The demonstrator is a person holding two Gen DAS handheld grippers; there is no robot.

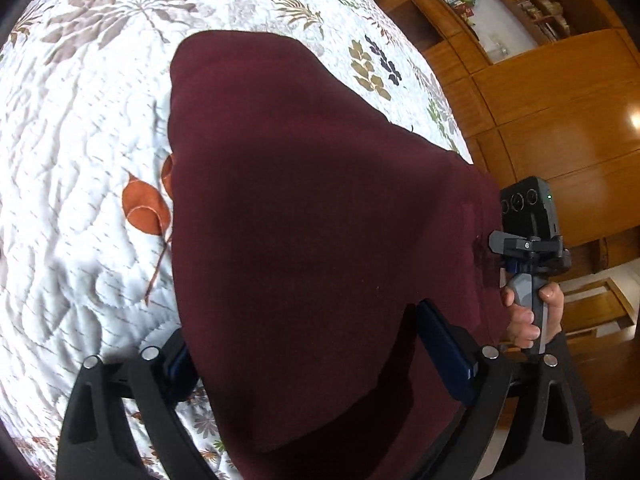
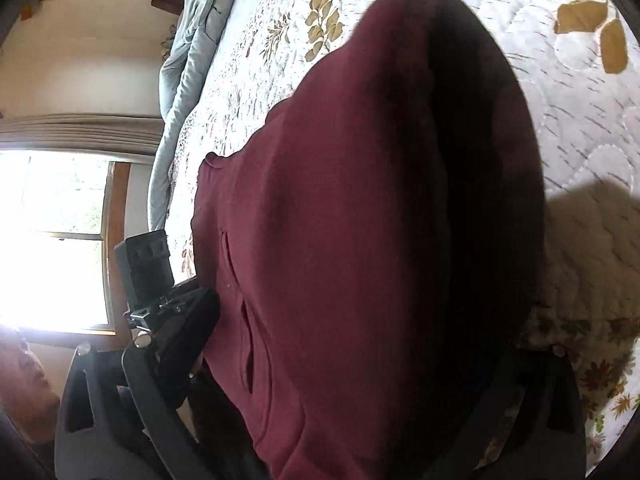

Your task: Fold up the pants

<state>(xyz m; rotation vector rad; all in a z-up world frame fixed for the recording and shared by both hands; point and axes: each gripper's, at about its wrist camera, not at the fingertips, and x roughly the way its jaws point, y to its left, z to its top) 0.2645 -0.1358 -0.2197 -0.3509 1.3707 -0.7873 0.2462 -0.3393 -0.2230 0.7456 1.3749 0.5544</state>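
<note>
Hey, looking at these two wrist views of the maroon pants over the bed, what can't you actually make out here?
- Left gripper fingertips: in the left wrist view, the pants drape over them, so the grip is hidden.
- Right gripper fingers: in the right wrist view, cloth covers them too.
- Waistband and leg ends: cut off by the lower edges or folded under.
- Shelf items: too small to identify.
- Quilt under the pants: hidden.
</note>
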